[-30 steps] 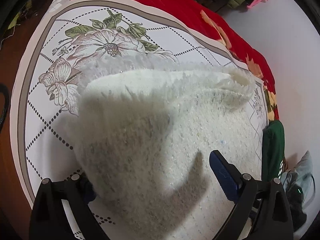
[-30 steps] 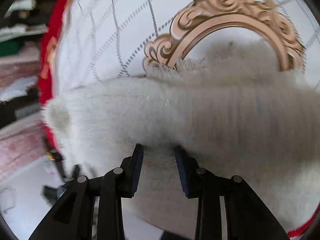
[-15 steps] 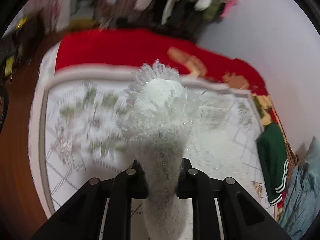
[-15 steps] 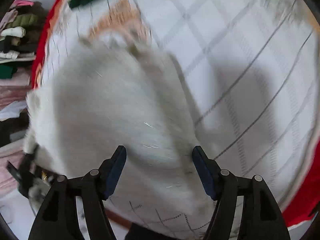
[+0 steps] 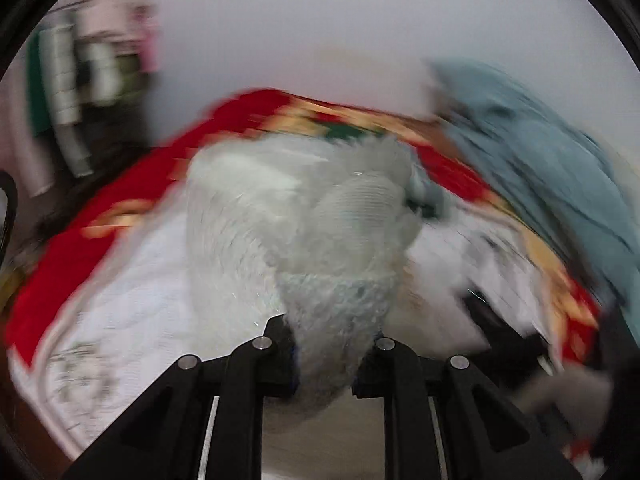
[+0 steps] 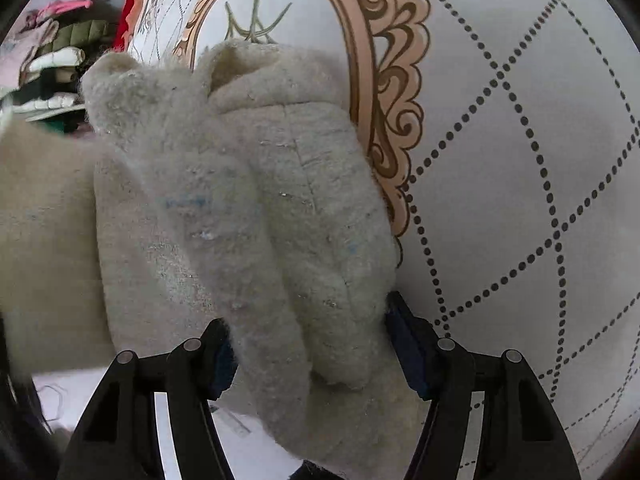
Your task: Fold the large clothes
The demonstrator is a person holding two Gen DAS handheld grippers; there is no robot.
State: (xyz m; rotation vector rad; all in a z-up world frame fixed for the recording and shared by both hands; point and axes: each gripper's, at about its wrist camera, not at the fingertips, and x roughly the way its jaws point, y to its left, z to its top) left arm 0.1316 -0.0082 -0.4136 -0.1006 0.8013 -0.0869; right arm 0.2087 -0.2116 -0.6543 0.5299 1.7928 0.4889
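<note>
Left gripper [image 5: 332, 344] clamped on fluffy white garment [image 5: 304, 232], right gripper [image 6: 308, 344] spread around it

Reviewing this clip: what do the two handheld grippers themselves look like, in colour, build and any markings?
Both look alike. The left gripper and right gripper have matte black plastic linkage arms with triangular cut-outs and round silver pivot pins. The fingers carry dark blue pads on their inner faces, clearest in the right wrist view. No cables, labels, sleeves or hands show in either view.
</note>
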